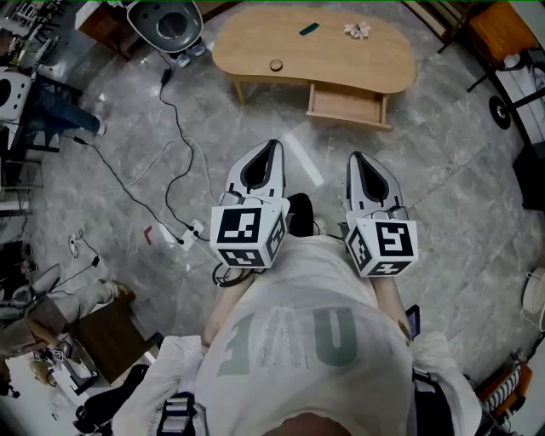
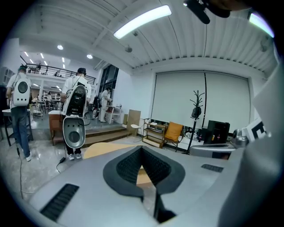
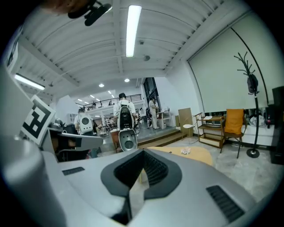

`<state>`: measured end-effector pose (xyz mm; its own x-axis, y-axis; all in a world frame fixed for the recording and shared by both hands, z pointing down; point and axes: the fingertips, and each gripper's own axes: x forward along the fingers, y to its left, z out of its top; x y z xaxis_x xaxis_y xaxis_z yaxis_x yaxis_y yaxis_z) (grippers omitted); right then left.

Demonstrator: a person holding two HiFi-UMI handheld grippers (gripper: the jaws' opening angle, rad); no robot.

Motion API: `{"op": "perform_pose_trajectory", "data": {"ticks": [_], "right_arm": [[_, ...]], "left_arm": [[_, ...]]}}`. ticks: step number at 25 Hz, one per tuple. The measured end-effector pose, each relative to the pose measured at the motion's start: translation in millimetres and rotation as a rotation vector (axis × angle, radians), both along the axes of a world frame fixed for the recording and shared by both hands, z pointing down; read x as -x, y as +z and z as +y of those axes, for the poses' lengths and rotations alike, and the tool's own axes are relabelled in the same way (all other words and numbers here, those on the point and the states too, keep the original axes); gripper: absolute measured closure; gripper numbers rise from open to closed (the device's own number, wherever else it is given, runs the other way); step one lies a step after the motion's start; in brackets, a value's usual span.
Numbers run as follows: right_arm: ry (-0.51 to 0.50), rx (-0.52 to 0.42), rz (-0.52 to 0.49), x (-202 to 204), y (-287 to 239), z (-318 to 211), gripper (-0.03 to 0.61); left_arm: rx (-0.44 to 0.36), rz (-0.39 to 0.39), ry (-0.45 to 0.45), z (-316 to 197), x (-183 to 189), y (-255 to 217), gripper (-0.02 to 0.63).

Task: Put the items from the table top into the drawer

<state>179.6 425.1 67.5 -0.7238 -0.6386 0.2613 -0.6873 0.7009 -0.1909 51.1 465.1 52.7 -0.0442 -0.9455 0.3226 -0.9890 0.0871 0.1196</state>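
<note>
A kidney-shaped wooden table (image 1: 341,60) stands well ahead of me on the marble floor, its drawer (image 1: 349,104) pulled open on the near side. On its top lie a dark flat item (image 1: 309,29), a white crumpled item (image 1: 357,31) and a small round brown item (image 1: 275,65). My left gripper (image 1: 272,145) and right gripper (image 1: 356,157) are held side by side in front of my body, far short of the table. Both are shut with nothing between the pads. The table top (image 3: 197,156) and the white crumpled item (image 3: 185,151) show past the right gripper (image 3: 143,152); the left gripper (image 2: 142,148) also points over the table (image 2: 100,150).
A white machine with a round screen (image 1: 170,24) stands left of the table, with cables (image 1: 170,149) and a power strip (image 1: 192,230) across the floor. An orange chair (image 1: 498,30) is at far right, a coat stand (image 2: 196,106) behind. People with backpacks (image 2: 75,99) stand further back.
</note>
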Motion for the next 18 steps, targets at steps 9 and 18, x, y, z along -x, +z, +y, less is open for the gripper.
{"op": "perform_pose_trajectory", "data": {"ticks": [9, 18], "right_arm": [[0.002, -0.068, 0.025, 13, 7, -39, 0.574], [0.076, -0.046, 0.086, 56, 22, -128, 0.574]], "left_arm": [[-0.043, -0.002, -0.014, -46, 26, 9, 0.605], [-0.068, 0.004, 0.013, -145, 88, 20, 0.606]]}}
